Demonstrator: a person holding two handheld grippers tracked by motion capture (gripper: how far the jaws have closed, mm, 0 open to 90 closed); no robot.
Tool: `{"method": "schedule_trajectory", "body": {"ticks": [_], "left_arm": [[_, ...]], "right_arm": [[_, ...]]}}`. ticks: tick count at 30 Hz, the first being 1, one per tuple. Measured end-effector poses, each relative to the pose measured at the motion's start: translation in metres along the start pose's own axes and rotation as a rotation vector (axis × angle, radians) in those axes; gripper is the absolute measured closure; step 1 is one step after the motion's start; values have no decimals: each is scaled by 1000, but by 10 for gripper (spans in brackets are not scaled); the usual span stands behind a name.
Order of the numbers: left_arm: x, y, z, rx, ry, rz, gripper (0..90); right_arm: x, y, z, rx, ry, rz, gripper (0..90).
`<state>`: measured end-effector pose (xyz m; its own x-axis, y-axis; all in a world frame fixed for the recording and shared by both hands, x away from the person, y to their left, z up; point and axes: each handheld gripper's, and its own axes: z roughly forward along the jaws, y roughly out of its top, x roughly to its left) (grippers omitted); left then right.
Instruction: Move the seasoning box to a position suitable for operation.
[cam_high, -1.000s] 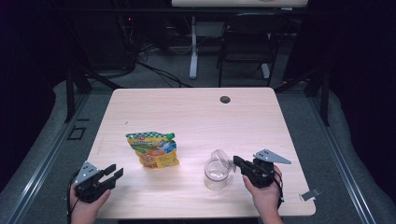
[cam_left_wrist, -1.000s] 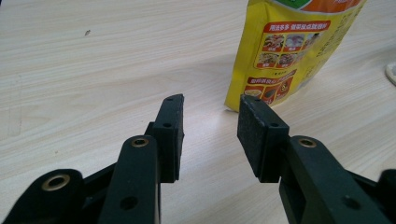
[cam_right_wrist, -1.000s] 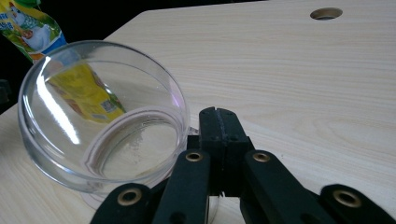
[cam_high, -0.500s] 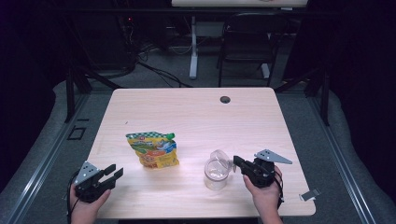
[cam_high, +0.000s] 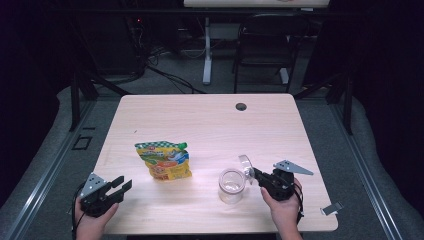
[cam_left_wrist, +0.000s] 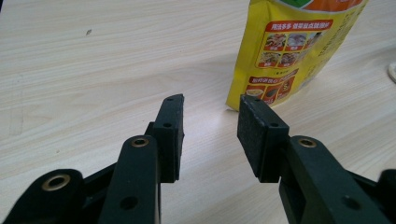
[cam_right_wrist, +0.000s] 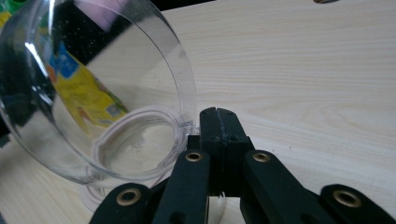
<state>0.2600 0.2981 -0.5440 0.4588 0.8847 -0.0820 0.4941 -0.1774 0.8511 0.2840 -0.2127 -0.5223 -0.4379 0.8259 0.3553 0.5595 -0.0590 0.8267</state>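
- Yellow snack pouch (cam_high: 164, 160) stands between the grippers, left of clear jar (cam_high: 232, 185).
- Right gripper (cam_right_wrist: 217, 116) jaws pressed together at jar's flipped-up lid (cam_right_wrist: 93, 84).
- Left gripper (cam_left_wrist: 210, 121) jaws apart, nothing between.
- Left gripper view shows pouch's printed back.

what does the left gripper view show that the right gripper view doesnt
Left gripper view: the left gripper with its jaws apart and nothing between them, and the printed back of the yellow pouch standing just beyond.
Right gripper view: the right gripper with its jaws together at the edge of the clear jar's hinged lid, tilted up over the jar's mouth.
Both: the wooden table; the pouch appears in the right gripper view through the lid.
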Motion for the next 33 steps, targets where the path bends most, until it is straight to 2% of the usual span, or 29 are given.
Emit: {"method": "schedule_trajectory", "body": {"ticks": [1,2,3,5,10,14,21,26,28,31,33], "left_arm": [[0,0,0,-2,0,-1,616],[0,0,0,-2,0,-1,616],[0,0,0,0,-1,-1,616],[0,0,0,-2,2,0,616],[0,0,1,1,1,1,616],[0,0,1,13,2,4,615],[-1,1,3,2,-4,3,615],[-1,4,7,0,-15,7,616],[-2,6,8,-3,-19,11,615],[-2,8,11,4,-26,12,615],[-2,8,13,-3,-29,11,615]], "right_arm": [[-4,-1,0,2,24,44,900],[-4,-1,0,2,24,44,900],[-7,-2,1,4,35,74,900],[-10,-3,2,-1,54,102,900],[-13,-5,2,-10,73,136,893],[-14,-6,-1,-11,51,118,869],[-15,-9,-4,2,-1,74,851],[-16,-14,-11,60,-44,-1,799],[-15,-15,-12,70,-43,-3,784],[-15,-17,-15,115,-26,-19,741],[-15,-18,-14,121,-17,-21,732]]}}
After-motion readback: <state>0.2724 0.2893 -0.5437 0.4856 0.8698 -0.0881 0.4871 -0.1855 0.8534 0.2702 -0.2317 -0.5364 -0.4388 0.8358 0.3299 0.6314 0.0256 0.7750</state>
